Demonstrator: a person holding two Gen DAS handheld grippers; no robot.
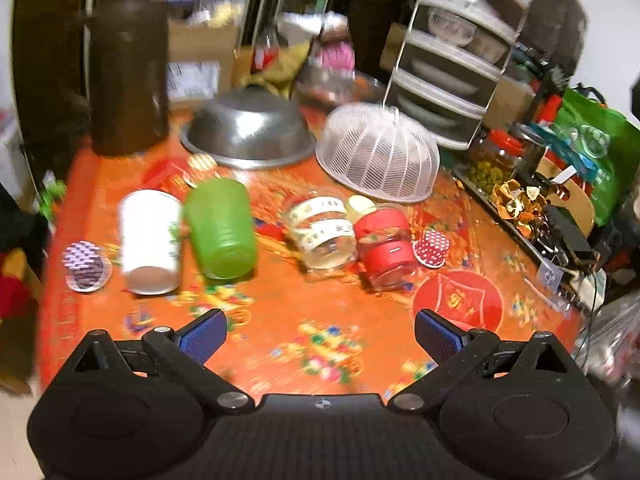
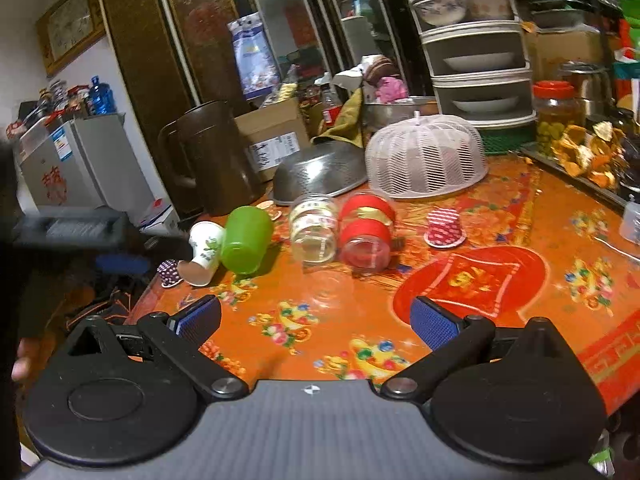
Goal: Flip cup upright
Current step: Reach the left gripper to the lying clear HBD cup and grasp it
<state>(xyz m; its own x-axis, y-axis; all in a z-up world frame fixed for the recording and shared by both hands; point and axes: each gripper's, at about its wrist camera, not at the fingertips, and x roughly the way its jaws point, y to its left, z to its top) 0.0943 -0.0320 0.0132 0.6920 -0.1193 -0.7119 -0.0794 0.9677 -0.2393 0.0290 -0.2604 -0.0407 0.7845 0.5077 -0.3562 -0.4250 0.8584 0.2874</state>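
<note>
1. Surface: orange floral oilcloth with a red medallion print.
2. Dark brown pitcher: upright at the far left edge, handle facing left.
3. Metal bowl: inverted, just right of the pitcher.
4. White mesh food cover: domed, just beside the metal bowl, knob on top.
5. Tiered dish rack: behind the food cover, bowls and plates on its shelves.
6. Red-lidded jar: upright right of the rack, greenish contents.
7. Tray of dried peels: along the right edge.
8. Cardboard box: behind the metal bowl, printed label facing front.
</note>
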